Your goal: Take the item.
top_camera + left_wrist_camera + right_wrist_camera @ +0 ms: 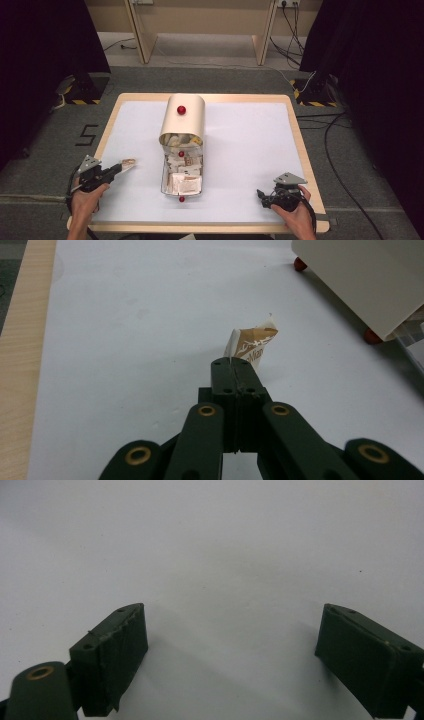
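A beige box [183, 117] with a rounded lid and a red knob [181, 109] stands mid-table, its drawer [182, 176] pulled toward me and holding several paper sachets. My left gripper [121, 167] is at the table's front left, shut on a brown-and-white sachet [128, 162]. In the left gripper view the sachet [252, 344] sticks out beyond the closed jaws, with the box's corner [365, 280] at the upper right. My right gripper [261, 194] rests low at the front right, open, with nothing between its fingers [112, 652] but white table cover.
The table [295, 130] has a wooden rim and a white cover. Red feet [371, 335] hold the box off the cover. Cables and black stand bases lie on the floor beyond the table's sides.
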Demonstrator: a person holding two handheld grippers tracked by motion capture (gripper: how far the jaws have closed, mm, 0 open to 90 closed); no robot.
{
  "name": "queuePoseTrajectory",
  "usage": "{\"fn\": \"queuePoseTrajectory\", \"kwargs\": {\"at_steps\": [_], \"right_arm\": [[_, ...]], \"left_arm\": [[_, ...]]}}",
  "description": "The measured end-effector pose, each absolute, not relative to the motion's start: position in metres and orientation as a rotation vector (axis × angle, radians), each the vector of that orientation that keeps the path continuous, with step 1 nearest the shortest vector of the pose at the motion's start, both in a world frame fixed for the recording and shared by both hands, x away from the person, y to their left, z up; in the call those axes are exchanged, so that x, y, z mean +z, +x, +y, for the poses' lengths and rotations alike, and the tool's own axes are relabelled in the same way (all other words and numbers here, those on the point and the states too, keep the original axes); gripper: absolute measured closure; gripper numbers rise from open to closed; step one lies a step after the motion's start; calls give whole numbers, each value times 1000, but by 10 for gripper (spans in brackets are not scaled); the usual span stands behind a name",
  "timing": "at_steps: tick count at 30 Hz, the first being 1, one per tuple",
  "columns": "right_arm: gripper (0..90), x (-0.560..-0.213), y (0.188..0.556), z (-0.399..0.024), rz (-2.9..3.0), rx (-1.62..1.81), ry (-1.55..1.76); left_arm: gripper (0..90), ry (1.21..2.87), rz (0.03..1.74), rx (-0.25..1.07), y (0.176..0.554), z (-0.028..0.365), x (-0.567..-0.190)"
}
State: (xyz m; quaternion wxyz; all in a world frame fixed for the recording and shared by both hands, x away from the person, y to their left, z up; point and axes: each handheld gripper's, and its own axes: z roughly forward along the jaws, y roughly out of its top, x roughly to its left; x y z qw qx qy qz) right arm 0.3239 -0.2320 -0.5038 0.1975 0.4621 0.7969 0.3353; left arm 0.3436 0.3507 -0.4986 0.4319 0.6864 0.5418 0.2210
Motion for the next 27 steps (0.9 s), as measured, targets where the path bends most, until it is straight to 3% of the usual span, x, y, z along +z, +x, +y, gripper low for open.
{"fn": "queuePoseTrajectory", "kwargs": {"at_steps": [20, 23, 27], "right_arm": [[132, -504, 324, -232, 2229, 939, 1295], [132, -504, 324, -232, 2227, 939, 1295], [132, -504, 324, -232, 2227, 939, 1295]], "left_arm": [[814, 1744, 1409, 565, 346, 354, -509], [770, 1742, 1409, 562, 346, 355, -508], [619, 1732, 1416, 545, 346, 355, -507]]}}
